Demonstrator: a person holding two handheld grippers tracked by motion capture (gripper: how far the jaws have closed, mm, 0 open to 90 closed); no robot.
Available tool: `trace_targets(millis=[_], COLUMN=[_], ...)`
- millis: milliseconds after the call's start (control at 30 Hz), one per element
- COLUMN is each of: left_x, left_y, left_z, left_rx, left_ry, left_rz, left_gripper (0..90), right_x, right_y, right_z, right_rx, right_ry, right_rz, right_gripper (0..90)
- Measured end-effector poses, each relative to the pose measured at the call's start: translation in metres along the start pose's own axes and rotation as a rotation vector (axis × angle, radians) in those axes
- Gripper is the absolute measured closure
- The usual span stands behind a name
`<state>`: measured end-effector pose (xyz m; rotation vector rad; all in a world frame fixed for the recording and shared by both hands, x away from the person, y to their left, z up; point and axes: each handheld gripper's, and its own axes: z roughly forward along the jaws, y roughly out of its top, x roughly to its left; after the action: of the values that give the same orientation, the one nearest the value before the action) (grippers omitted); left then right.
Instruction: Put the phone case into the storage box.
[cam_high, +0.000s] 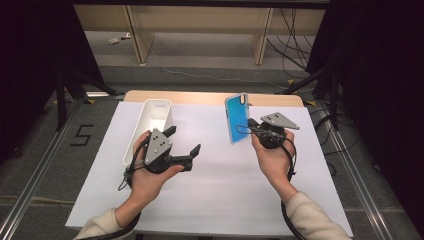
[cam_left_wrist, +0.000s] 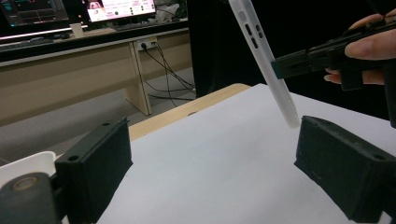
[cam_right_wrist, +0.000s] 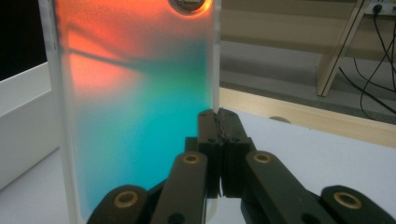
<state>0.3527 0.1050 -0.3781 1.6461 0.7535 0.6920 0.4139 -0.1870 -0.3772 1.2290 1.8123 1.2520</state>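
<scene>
I see the translucent phone case with its teal-to-orange tinted back (cam_high: 237, 118) held clear of the table, long axis nearly upright and leaning a little, camera cut-out end at the top, lower short end hanging just above the white sheet that covers the table (cam_high: 225, 185). In the right gripper view its tinted back faces the camera, with its frosted edge running between the jaws. My right gripper (cam_high: 254, 127) has its jaws pressed together on that edge, low on the case's right side. In the left gripper view the case shows edge-on as a pale slanted strip with button slots. My left gripper (cam_high: 184, 141) has its jaws spread wide with nothing between them; it sits well left of the case and just beside the long white rectangular plastic bin (cam_high: 148, 125) at the sheet's left edge. What I can see of the bin's inside is bare.
</scene>
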Motion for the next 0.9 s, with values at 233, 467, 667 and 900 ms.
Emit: trace_targets(millis=[233,467,667,900], left_x=[-0.007,-0.013,-0.021,-0.03], left_y=[0.007,0.016,0.022,0.029], left_z=[0.016,0.028,0.041,0.054], left_rx=[0.001,0.002,0.015,0.038], left_ry=[0.003,0.027,0.03,0.062], left_rz=[0.018,0.011,0.002,0.012], left_gripper=[13.8,15.6,20.0,32.0], right_x=[0.008,0.015,0.017,0.019], right_y=[0.003,0.002,0.002,0.002], right_z=[0.004,0.008,0.011,0.012], right_rx=[0.008,0.015,0.011,0.002], right_ry=[-0.005,0.009,-0.013,-0.027], right_rz=[-0.005,0.004,-0.016,-0.023], right_gripper=[89.5,89.4,89.4,89.4])
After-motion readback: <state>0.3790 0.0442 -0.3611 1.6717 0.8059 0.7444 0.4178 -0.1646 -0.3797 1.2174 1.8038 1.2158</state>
